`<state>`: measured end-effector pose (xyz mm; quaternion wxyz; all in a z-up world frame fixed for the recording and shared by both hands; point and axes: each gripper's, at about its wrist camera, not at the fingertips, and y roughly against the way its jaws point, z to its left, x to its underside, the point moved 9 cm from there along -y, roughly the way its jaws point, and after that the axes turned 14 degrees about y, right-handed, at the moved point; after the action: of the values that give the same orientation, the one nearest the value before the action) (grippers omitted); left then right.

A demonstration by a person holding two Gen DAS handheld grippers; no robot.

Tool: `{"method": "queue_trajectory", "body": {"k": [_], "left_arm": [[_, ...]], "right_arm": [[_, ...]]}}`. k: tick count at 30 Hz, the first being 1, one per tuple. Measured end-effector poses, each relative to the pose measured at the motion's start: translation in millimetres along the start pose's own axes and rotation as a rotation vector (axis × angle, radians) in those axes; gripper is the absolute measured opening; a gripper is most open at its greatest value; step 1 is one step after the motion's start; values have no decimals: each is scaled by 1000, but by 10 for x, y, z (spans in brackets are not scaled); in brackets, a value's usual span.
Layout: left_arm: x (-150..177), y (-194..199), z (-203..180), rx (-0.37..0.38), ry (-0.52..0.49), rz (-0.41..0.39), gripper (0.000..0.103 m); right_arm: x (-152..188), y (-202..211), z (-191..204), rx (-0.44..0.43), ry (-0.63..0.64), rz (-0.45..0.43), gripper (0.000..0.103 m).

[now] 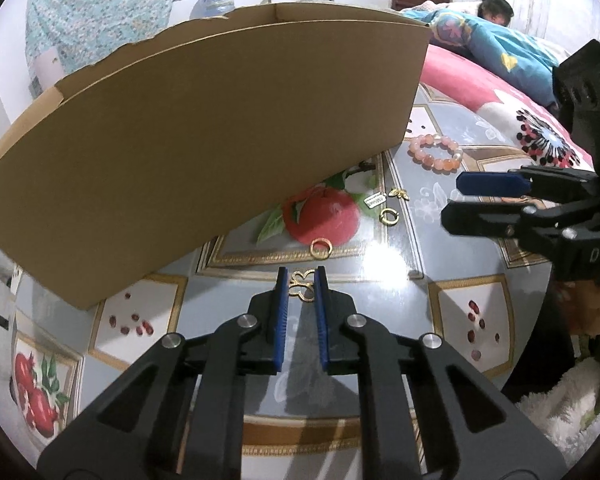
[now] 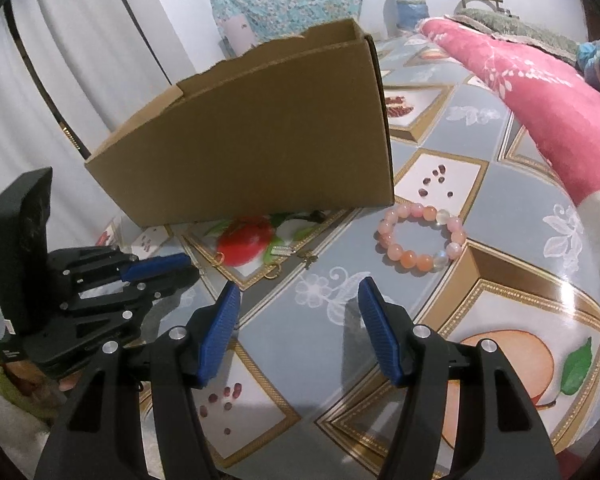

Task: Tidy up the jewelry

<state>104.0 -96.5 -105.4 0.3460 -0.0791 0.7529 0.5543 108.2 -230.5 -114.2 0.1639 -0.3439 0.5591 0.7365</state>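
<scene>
On the tiled counter [image 1: 380,252] by the box [image 1: 204,128], my left tool [image 1: 302,280] pinches a gold charm [image 1: 302,285]; my right tool [image 2: 298,300] stands spread.

I see my left gripper [image 1: 301,285] low over the bench [image 1: 380,256], and its jaws stand narrow around a small gold butterfly piece [image 1: 302,285]; I cannot tell if the pads press it. Just beyond the jaws lies a gold ring [image 1: 321,247], further and to the right a second gold ring [image 1: 388,216]. The pink bead bracelet [image 1: 435,151] is far ahead on the right. The cardboard box [image 1: 204,148] stands ahead on the left. My right gripper [image 1: 456,200] comes in from the right.
</scene>
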Motion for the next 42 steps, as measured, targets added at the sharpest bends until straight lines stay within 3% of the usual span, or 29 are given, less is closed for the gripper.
{"method": "queue_trajectory", "body": {"k": [5, 16, 22, 27, 28, 34, 42], "left_arm": [[64, 56, 81, -21, 27, -8, 12], [105, 112, 186, -27, 70, -37, 12], [114, 125, 214, -13, 84, -44, 12], [121, 146, 238, -9, 88, -51, 12], [122, 146, 238, -8, 88, -52, 12], [122, 157, 263, -2, 97, -59, 12], [121, 173, 309, 0, 110, -62, 12]], "right_arm": [[-76, 7, 103, -5, 54, -14, 60], [-150, -340, 248, 19, 160, 79, 30], [-156, -391, 268, 62, 191, 96, 26], [-154, -413, 338, 105, 256, 107, 16], [-155, -417, 355, 93, 255, 109, 10], [-165, -426, 363, 81, 222, 104, 3], [-181, -392, 413, 76, 218, 93, 3]]}}
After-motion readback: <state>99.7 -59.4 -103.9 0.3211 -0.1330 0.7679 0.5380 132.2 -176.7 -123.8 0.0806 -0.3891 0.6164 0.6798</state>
